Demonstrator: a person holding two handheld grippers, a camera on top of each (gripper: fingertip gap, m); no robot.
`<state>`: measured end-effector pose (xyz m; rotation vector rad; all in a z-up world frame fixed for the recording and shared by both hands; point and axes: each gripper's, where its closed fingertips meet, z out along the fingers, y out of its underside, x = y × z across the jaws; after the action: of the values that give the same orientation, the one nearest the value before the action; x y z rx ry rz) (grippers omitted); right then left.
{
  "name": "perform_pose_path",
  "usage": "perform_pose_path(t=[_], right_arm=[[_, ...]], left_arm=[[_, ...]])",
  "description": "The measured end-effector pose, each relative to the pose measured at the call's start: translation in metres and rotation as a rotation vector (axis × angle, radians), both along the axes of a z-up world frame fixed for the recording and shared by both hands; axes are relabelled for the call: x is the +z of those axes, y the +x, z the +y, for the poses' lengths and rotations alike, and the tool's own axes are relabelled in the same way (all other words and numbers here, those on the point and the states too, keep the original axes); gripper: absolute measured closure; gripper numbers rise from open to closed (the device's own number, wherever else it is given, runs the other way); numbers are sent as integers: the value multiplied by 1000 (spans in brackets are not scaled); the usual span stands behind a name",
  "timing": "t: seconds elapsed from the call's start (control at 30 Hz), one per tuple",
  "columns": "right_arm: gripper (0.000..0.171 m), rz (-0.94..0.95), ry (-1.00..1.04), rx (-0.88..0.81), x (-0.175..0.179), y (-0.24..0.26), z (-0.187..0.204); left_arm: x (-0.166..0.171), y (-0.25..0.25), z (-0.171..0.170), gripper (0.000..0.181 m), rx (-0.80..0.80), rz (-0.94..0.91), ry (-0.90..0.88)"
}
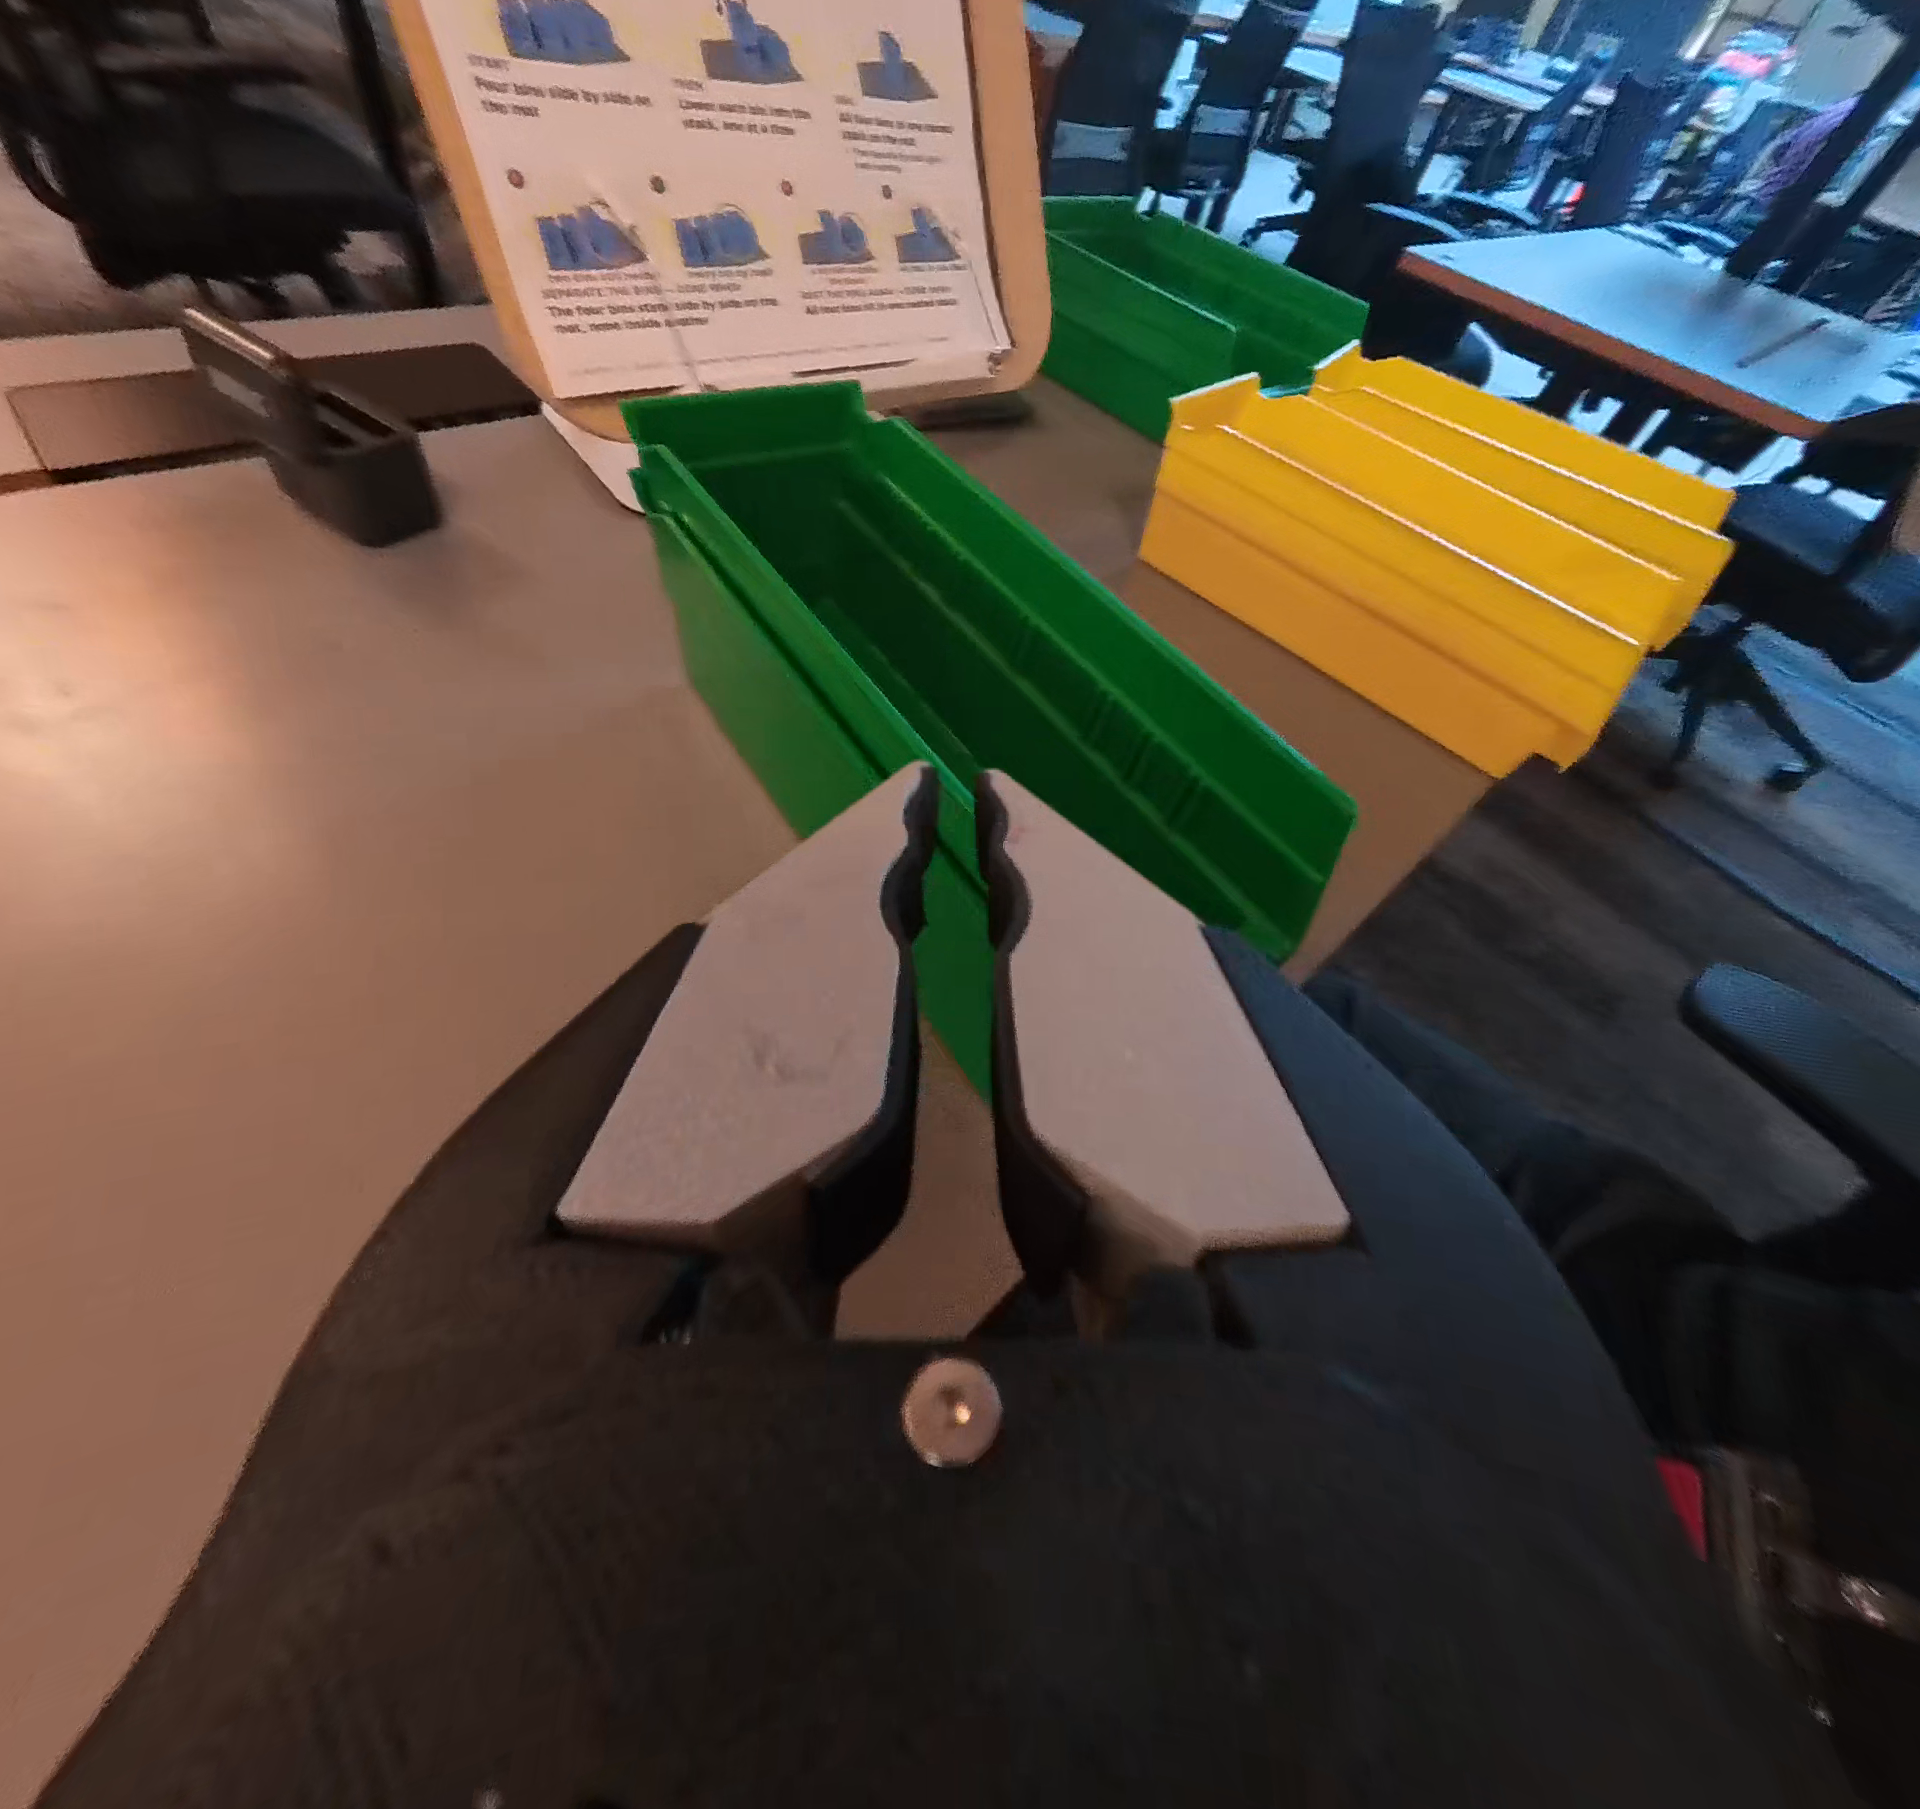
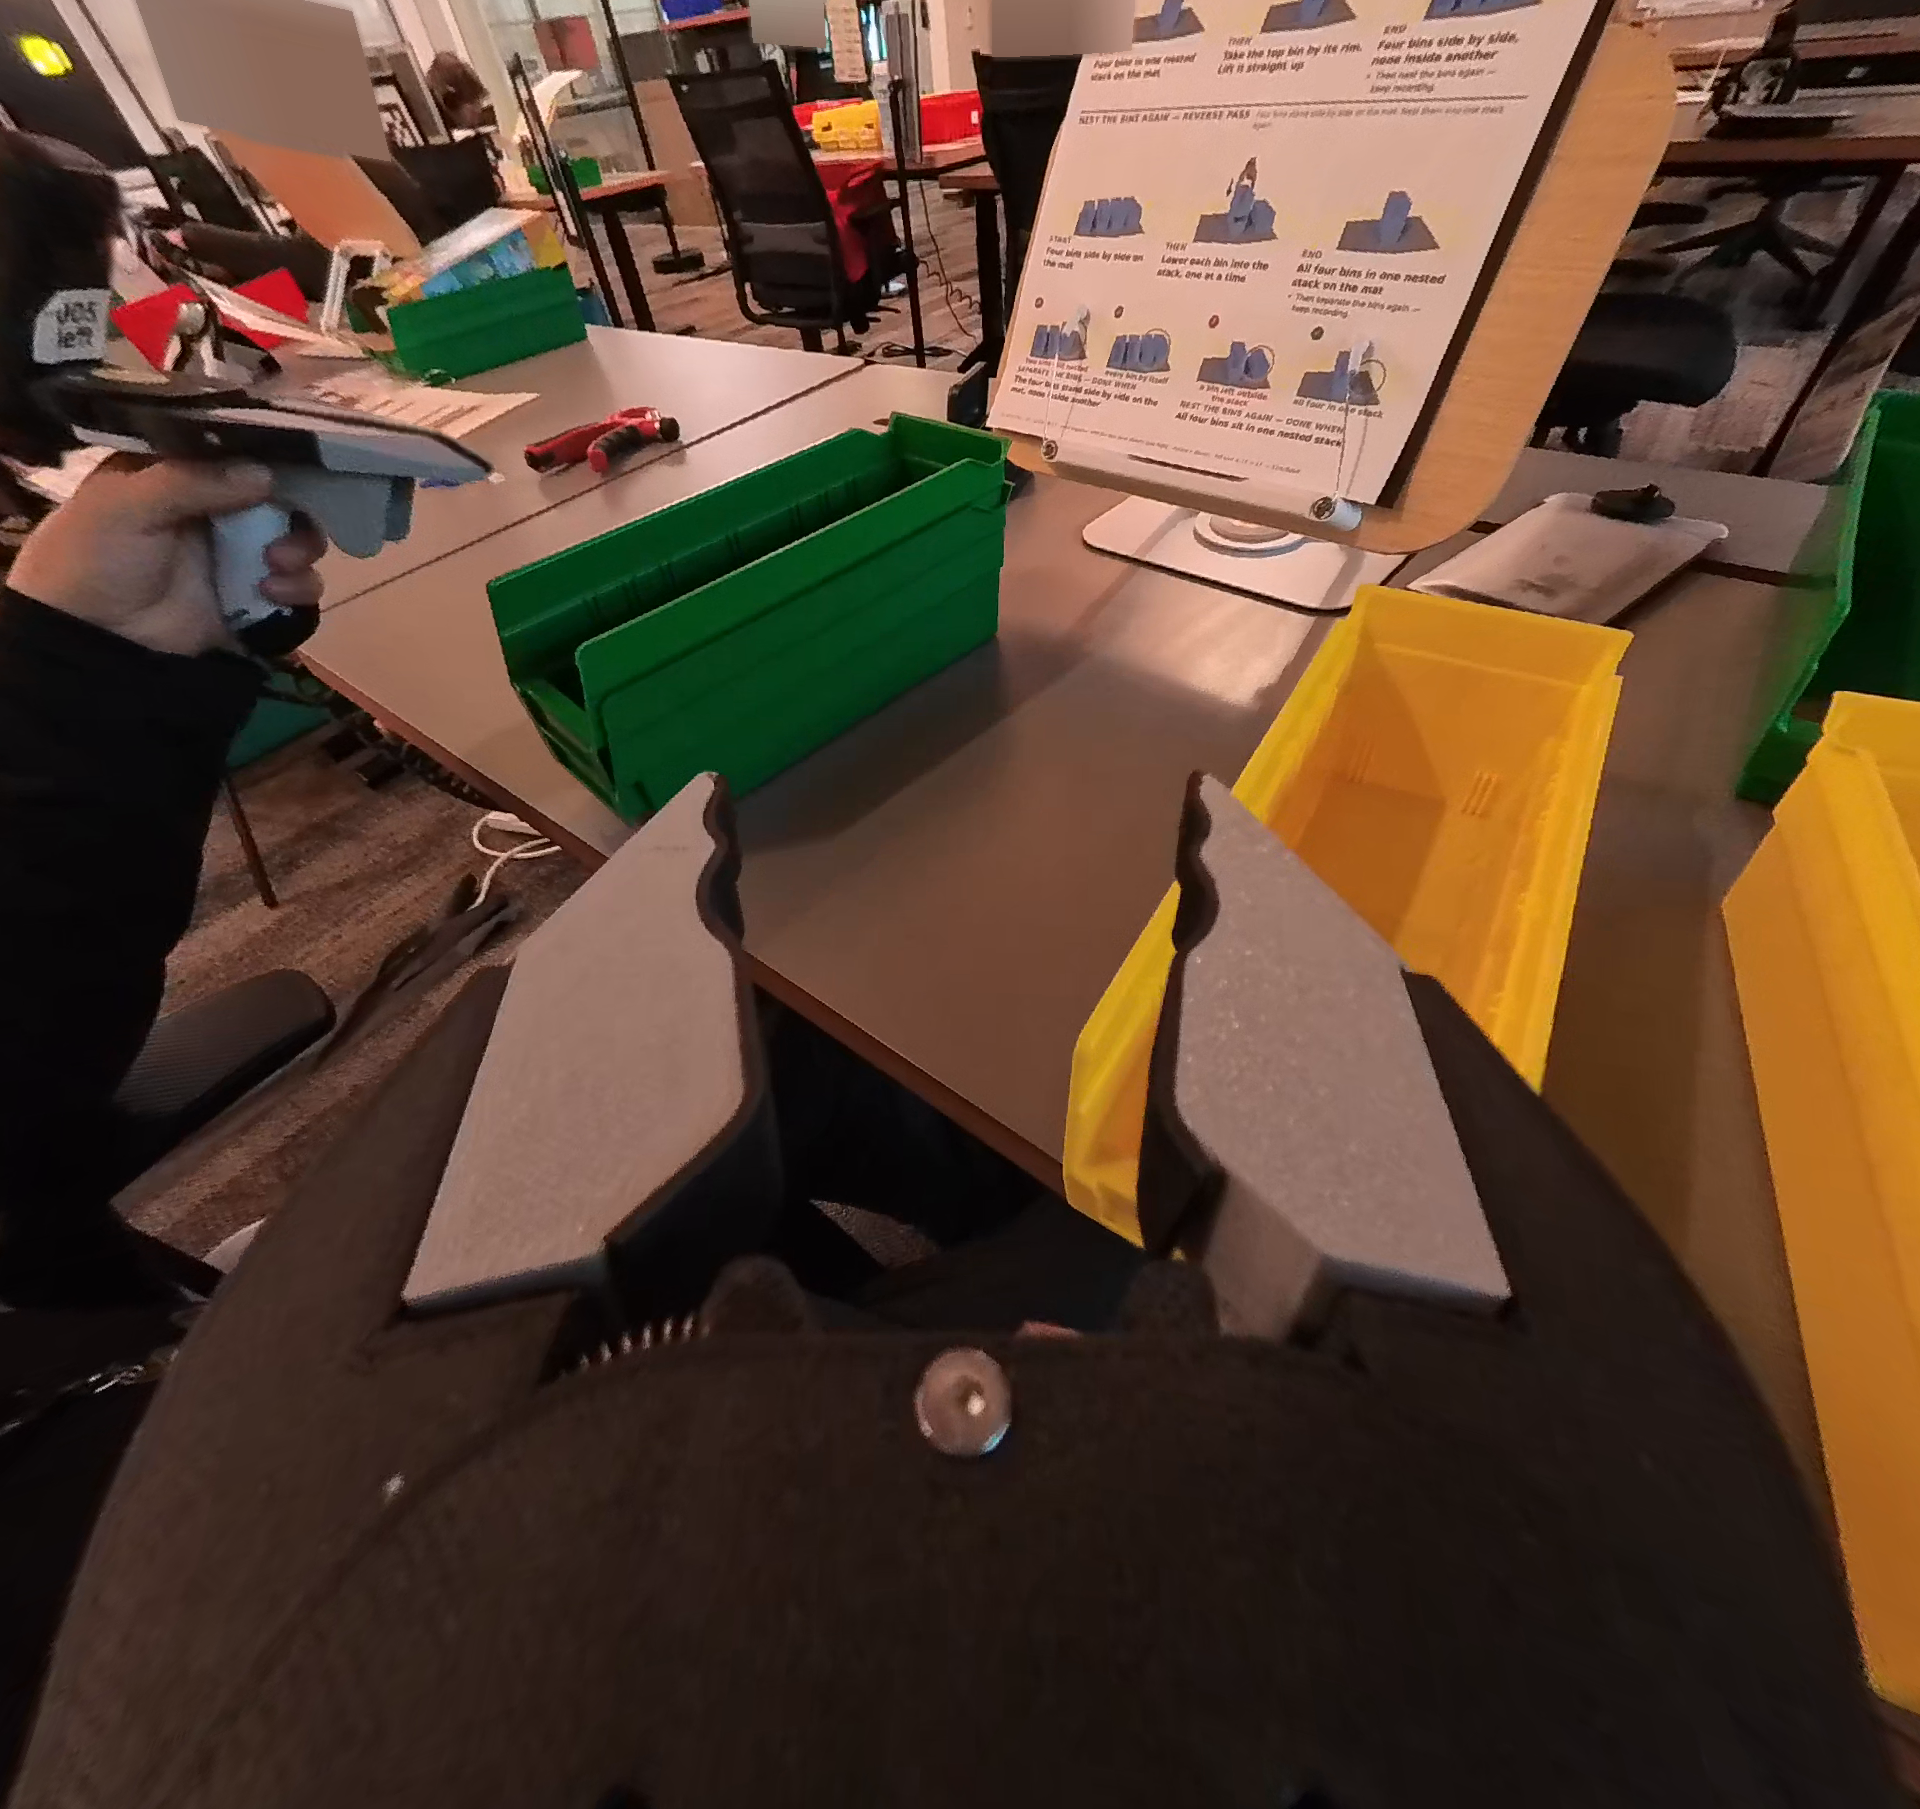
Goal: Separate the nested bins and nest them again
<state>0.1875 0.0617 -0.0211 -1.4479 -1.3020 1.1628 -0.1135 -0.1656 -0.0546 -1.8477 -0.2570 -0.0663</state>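
The worktop [image 2: 935, 886] is a smooth grey-brown desk surface with a seam that runs between two joined desks. A green stack [image 2: 758, 606] of nested bins stands near the front edge, its long side running from that edge toward the back. In the left wrist view the same stack [image 1: 935, 637] shows one bin seated inside another.

A yellow bin [image 2: 1434, 824] stands to the right of the green stack, apart from it, and its near end hangs a little over the front edge. A second yellow bin [image 2: 1839, 1084] is at the far right, and another green bin [image 2: 1829, 658] stands behind it.

At the back of the worktop an instruction board [image 2: 1309, 201] leans on a white stand. Red-handled pliers [image 2: 603, 440] lie on the neighbouring desk, where one more green bin [image 2: 488, 325] stands.

The left gripper [image 1: 958, 803] is just in front of the near end of the green stack. Its jaws are almost together with a narrow gap, and whether they pinch the bin wall cannot be told. In the right wrist view the left gripper [image 2: 457, 466] is held in a hand [image 2: 156, 564] to the left of the stack.

The right gripper [image 2: 956, 824] is wide open and empty. Its right finger overlaps the near corner of the yellow bin.

The room is an open office with black chairs [image 2: 790, 201], long desks and glass walls.
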Motion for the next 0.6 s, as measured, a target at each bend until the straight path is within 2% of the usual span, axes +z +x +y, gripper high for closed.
perform_pose_path(t=[0.3, 0.43, 0.5, 0.6], right_arm=[[89, -18, 6, 1, -5, -3, -1], [88, -20, 1, 3, -6, -4, -1], [89, -22, 5, 1, -6, -4, -1], [88, -21, 4, 3, -6, -4, -2]], left_arm=[[0, 1, 8, 141, 9, -90, 17], [1, 14, 14, 145, -61, -127, 25], [-13, 27, 18, 148, -123, -104, -50], [-36, 55, 28, 143, -248, -92, -166]])
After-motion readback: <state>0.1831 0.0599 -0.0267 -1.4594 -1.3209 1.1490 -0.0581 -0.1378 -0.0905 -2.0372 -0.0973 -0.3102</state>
